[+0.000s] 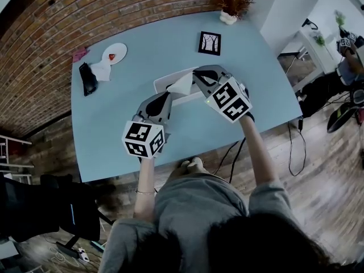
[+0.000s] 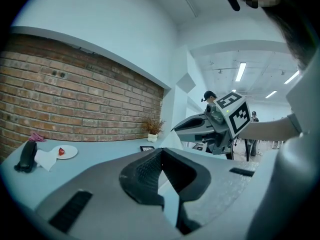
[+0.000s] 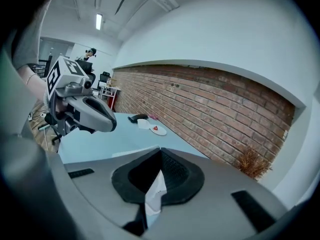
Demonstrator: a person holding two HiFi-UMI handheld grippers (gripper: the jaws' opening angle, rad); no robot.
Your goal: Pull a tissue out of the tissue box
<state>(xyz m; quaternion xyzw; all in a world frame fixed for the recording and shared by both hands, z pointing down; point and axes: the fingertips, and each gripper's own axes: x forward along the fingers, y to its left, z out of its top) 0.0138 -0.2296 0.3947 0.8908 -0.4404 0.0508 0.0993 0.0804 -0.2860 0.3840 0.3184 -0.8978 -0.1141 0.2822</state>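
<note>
A white tissue box (image 1: 164, 84) lies in the middle of the light blue table (image 1: 114, 135). A white tissue (image 1: 183, 84) rises from it in a peak. My right gripper (image 1: 197, 76) is shut on that peak, above the box. In the right gripper view the tissue (image 3: 155, 194) hangs pinched between the dark pads (image 3: 172, 171). My left gripper (image 1: 165, 98) sits low at the box's near edge, jaws shut, nothing seen between them. In the left gripper view the right gripper (image 2: 176, 129) is up and to the right, with the tissue (image 2: 169, 141) under its tip.
At the table's far left lie a black object (image 1: 88, 78), a white napkin (image 1: 102, 70) and a white plate (image 1: 116, 52) with something red on it. A framed picture (image 1: 209, 42) and a dried plant in a pot (image 1: 230, 7) stand at the back. A brick wall (image 1: 51, 33) lies beyond.
</note>
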